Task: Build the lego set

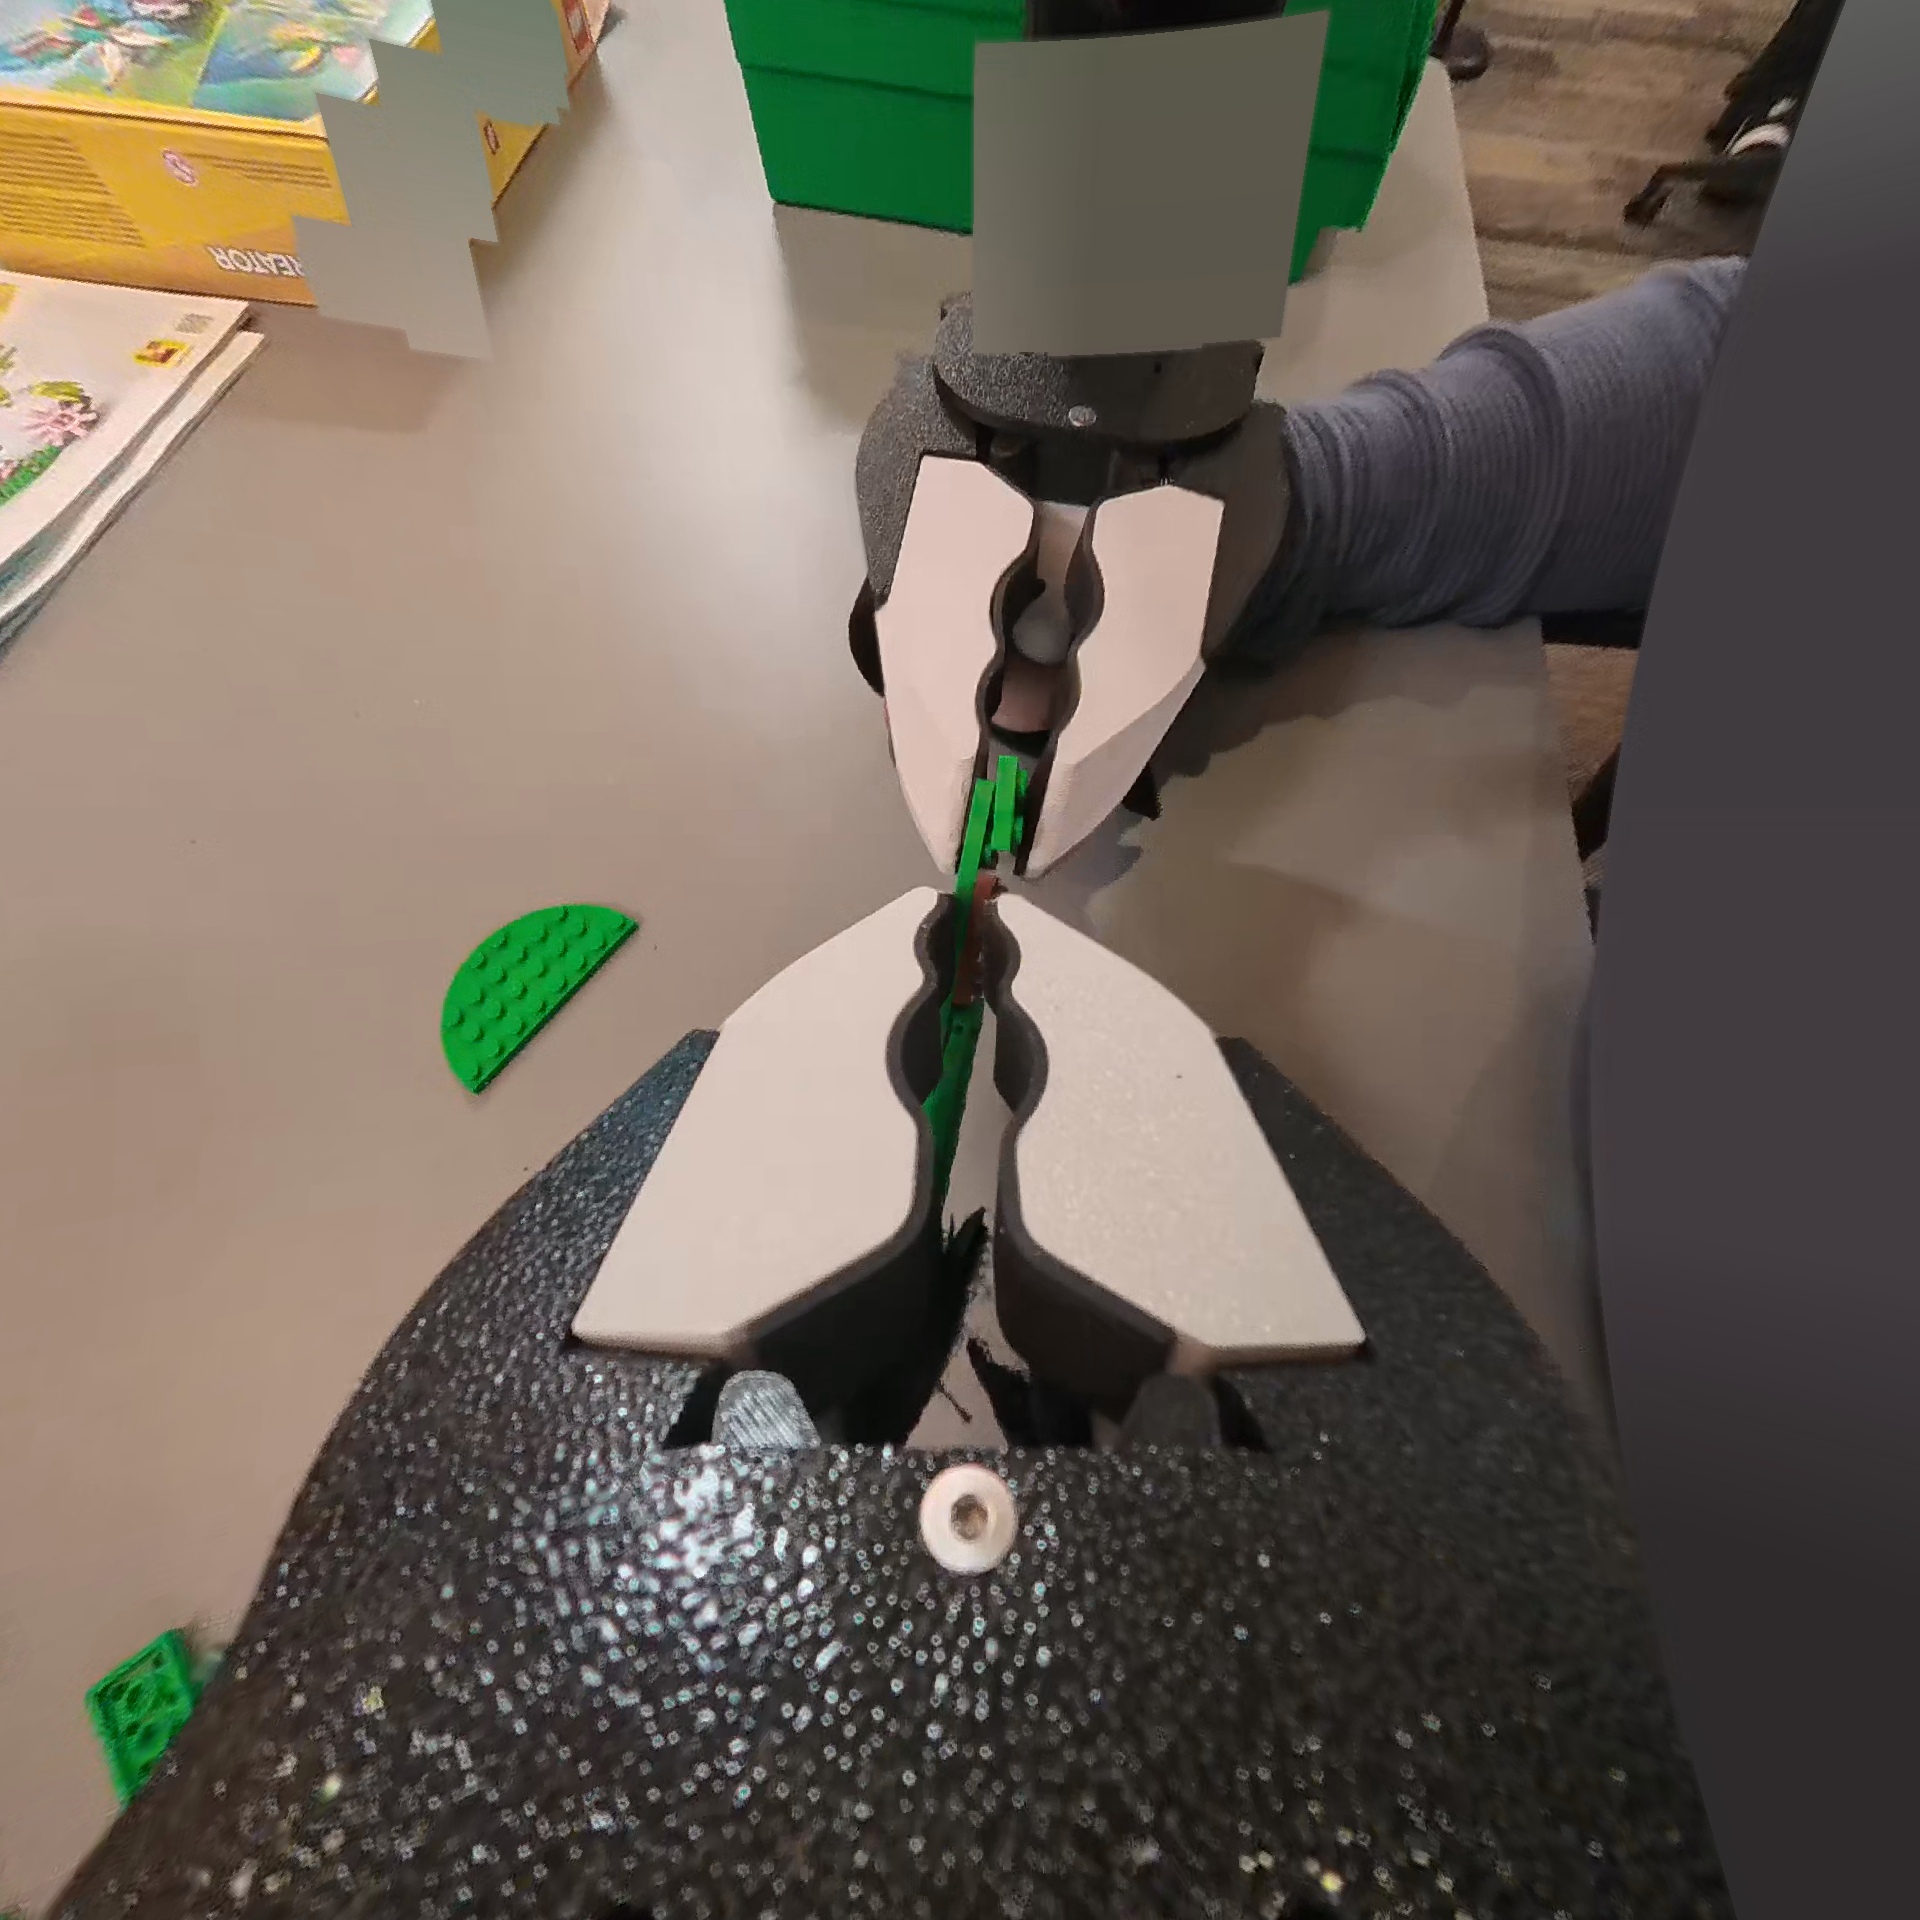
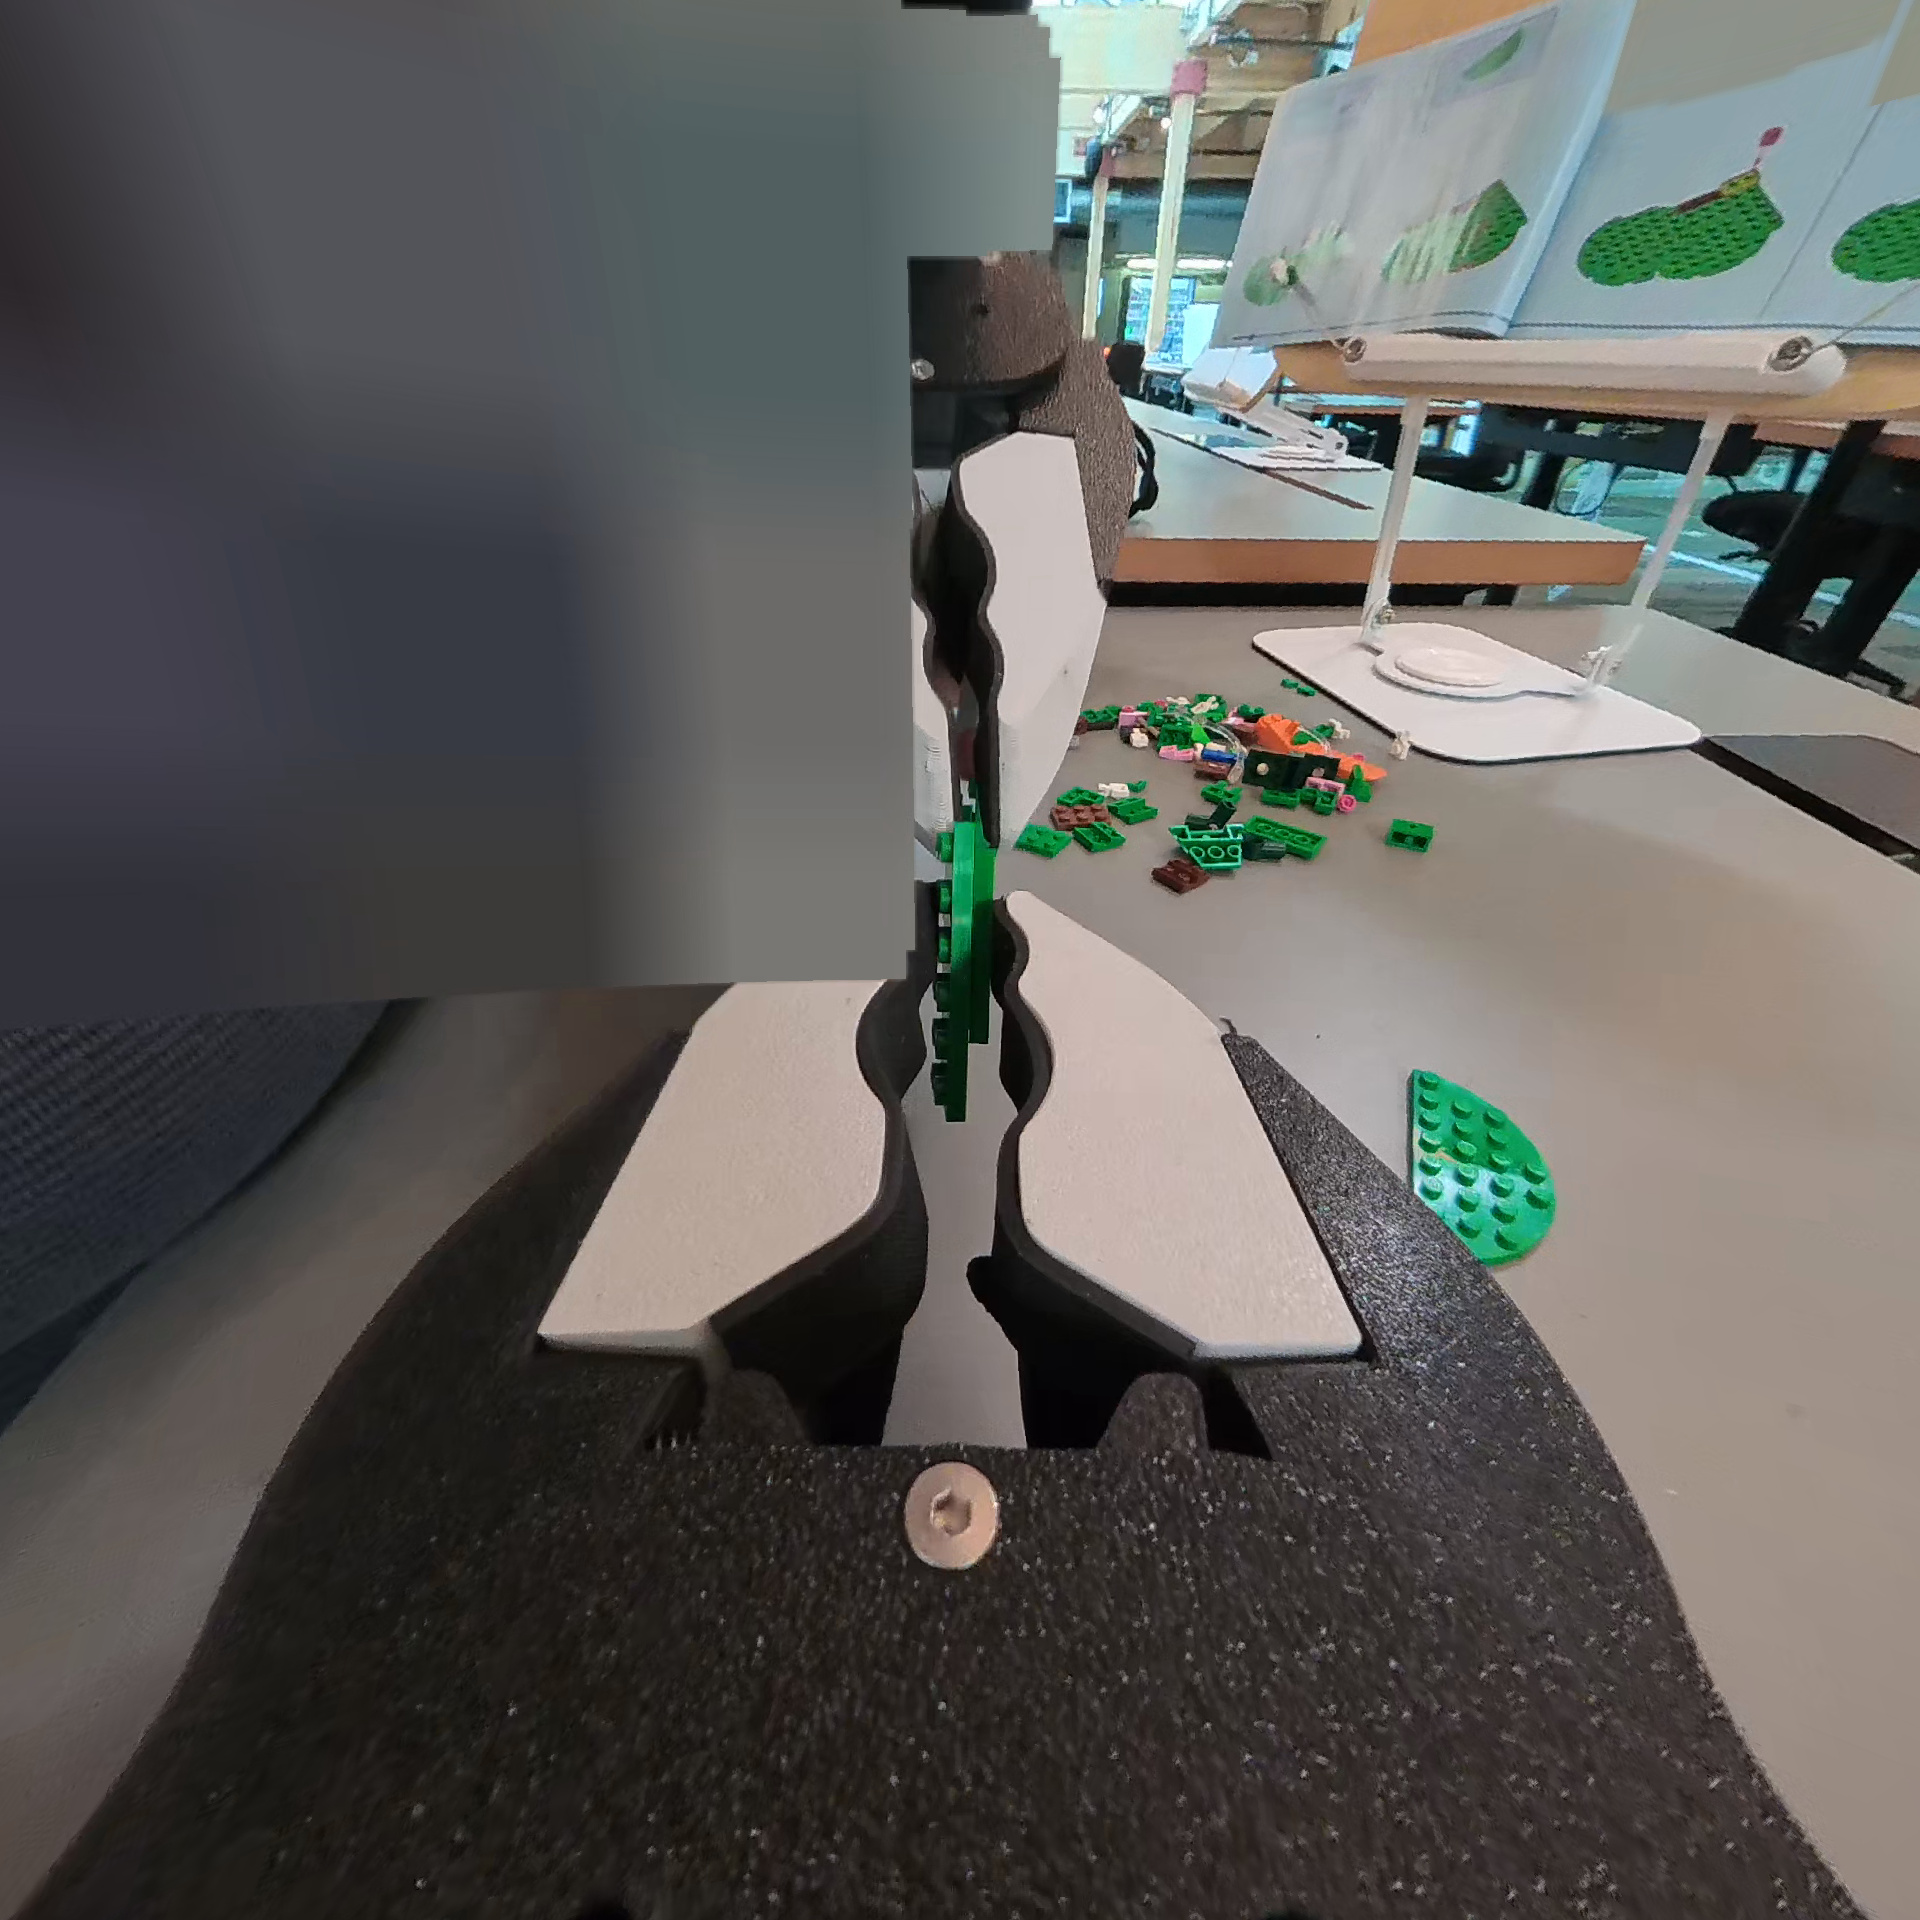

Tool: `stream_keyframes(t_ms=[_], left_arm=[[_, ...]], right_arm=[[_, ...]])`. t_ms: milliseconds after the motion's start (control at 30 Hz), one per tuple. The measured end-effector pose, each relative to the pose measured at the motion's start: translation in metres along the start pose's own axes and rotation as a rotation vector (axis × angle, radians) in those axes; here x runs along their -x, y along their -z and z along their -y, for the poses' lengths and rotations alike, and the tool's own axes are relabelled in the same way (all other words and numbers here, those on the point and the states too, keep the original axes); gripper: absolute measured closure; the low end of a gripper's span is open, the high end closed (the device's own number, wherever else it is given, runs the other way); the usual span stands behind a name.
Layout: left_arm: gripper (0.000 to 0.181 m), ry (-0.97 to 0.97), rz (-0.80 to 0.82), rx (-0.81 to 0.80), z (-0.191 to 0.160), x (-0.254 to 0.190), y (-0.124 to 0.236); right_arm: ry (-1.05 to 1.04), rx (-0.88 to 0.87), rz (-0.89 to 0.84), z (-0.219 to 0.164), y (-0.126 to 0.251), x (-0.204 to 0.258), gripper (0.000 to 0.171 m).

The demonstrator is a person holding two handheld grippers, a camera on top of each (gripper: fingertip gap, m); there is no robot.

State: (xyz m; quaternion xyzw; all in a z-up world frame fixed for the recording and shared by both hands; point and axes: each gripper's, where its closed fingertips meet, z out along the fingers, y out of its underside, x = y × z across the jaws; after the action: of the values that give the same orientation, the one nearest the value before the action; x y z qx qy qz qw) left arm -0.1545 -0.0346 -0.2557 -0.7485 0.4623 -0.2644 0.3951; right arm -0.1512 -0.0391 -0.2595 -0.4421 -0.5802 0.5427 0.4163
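A grey worktop (image 1: 436,644) fills the room's foreground, with a yellow box (image 1: 156,156) and booklets (image 1: 94,416) near its far left corner. Above the middle, the left gripper (image 1: 961,914) and right gripper (image 1: 992,862) meet tip to tip, both clamped on one edge-on green plate assembly (image 1: 982,831) held off the surface. A green half-round plate (image 1: 535,992) lies flat nearby. Loose bricks (image 2: 1216,790) are scattered before a white book stand (image 2: 1475,686).
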Motion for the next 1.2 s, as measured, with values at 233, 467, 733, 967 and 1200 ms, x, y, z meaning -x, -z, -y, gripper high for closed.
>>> stream_keyframes(t_ms=[233,467,733,967,1200], left_arm=[[0.178,0.062,-0.026,-0.075,0.004,0.000,0.000],[0.178,0.077,-0.030,-0.098,0.006,-0.001,-0.001],[0.177,0.028,-0.033,-0.066,0.001,-0.005,-0.004],[0.177,-0.069,-0.015,0.017,-0.004,-0.010,-0.006],[0.178,-0.155,-0.005,0.097,-0.011,-0.013,-0.008]], right_arm=[[0.035,-0.012,-0.029,0.005,0.002,-0.002,0.161],[0.048,-0.002,-0.045,0.006,0.004,-0.004,0.160],[0.055,0.081,-0.006,-0.002,0.005,0.001,0.160],[0.097,0.216,0.019,-0.014,0.004,0.006,0.161],[0.087,0.284,0.044,-0.017,0.004,0.011,0.161]])
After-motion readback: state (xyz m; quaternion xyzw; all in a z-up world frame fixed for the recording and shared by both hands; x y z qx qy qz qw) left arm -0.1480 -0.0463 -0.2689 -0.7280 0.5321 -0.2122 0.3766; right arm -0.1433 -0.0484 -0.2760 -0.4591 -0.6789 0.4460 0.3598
